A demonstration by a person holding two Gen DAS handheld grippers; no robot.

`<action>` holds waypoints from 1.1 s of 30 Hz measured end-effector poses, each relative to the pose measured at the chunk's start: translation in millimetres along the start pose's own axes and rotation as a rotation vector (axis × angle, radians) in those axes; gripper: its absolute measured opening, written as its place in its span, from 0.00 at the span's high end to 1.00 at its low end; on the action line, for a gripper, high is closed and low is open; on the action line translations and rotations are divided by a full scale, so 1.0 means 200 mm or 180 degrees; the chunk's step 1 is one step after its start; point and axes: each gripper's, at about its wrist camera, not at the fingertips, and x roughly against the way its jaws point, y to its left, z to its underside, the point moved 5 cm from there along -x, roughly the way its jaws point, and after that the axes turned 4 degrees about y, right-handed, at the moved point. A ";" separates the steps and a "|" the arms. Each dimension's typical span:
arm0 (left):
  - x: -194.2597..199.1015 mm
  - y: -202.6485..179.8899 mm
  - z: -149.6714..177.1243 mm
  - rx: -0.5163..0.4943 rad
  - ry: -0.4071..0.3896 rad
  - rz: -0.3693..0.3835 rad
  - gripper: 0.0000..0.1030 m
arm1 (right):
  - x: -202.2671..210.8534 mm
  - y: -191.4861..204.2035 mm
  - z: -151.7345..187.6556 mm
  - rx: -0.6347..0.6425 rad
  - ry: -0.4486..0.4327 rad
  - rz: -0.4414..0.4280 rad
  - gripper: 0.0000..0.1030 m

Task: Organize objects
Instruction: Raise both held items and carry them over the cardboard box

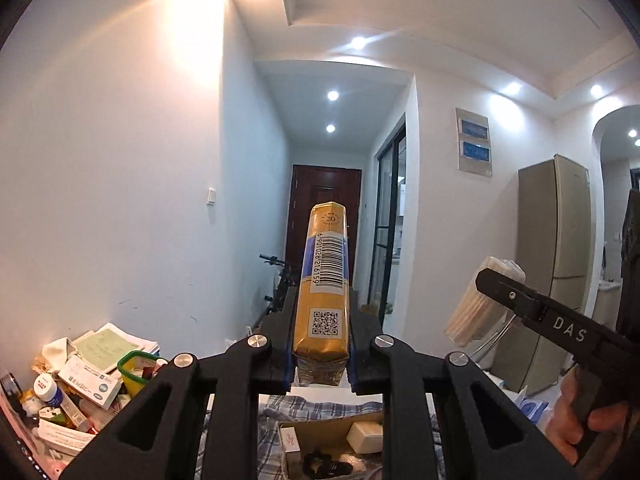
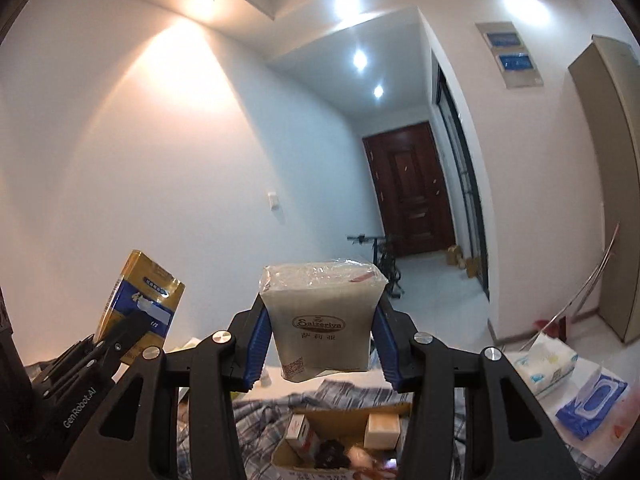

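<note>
At lower centre sits the cardboard box (image 2: 340,432). Above it, mid-frame, the right gripper (image 2: 320,344) clamps a napkin pack (image 2: 320,320); the left gripper (image 1: 320,344) clamps a gold carton (image 1: 324,280). Both stand tall, so a slack squeeze could tip either out.

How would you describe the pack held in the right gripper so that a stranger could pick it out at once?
Start at the open cardboard box on the plaid cloth, low in the right wrist view. Directly above it, the right gripper clamps a clear-wrapped pack of white napkins. Unlike the gold-and-blue carton to its left, it is pale and printed "Saizeriya".
</note>
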 end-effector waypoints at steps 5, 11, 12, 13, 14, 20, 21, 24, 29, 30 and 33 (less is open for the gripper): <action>-0.03 0.05 0.05 -0.0016 0.0072 0.0024 0.80 | -0.02 -0.02 0.03 0.0006 -0.0079 0.0077 0.56; -0.14 0.03 0.11 -0.0008 0.0298 0.0156 0.80 | -0.13 -0.10 0.12 -0.0029 0.0108 0.0043 0.56; -0.15 0.02 0.12 -0.0027 0.0323 0.0160 0.80 | -0.14 -0.10 0.12 -0.0044 0.0108 0.0036 0.56; -0.17 0.01 0.13 -0.0062 0.0360 0.0170 0.80 | -0.14 -0.10 0.12 -0.0032 0.0115 0.0030 0.56; -0.19 0.01 0.14 -0.0076 0.0383 0.0176 0.80 | -0.14 -0.10 0.12 -0.0005 0.0123 0.0035 0.56; -0.36 -0.04 0.22 -0.0084 0.0688 0.0223 0.80 | -0.19 -0.16 0.13 0.0003 0.0180 0.0123 0.56; -0.40 -0.04 0.25 -0.0107 0.0764 0.0205 0.80 | -0.20 -0.18 0.14 -0.0006 0.0197 0.0149 0.56; -0.53 -0.05 0.35 -0.0149 0.0973 0.0105 0.80 | -0.22 -0.22 0.14 -0.0017 0.0235 0.0241 0.56; -0.76 0.02 0.57 0.0203 0.1567 0.0175 0.80 | -0.29 -0.26 0.17 -0.0062 0.0373 0.0294 0.56; -0.80 0.03 0.61 0.0220 0.1618 0.0090 0.80 | -0.31 -0.27 0.18 -0.0068 0.0410 0.0297 0.56; -0.89 0.02 0.74 0.0106 0.1787 0.0005 0.80 | -0.35 -0.28 0.23 -0.0079 0.0526 0.0297 0.56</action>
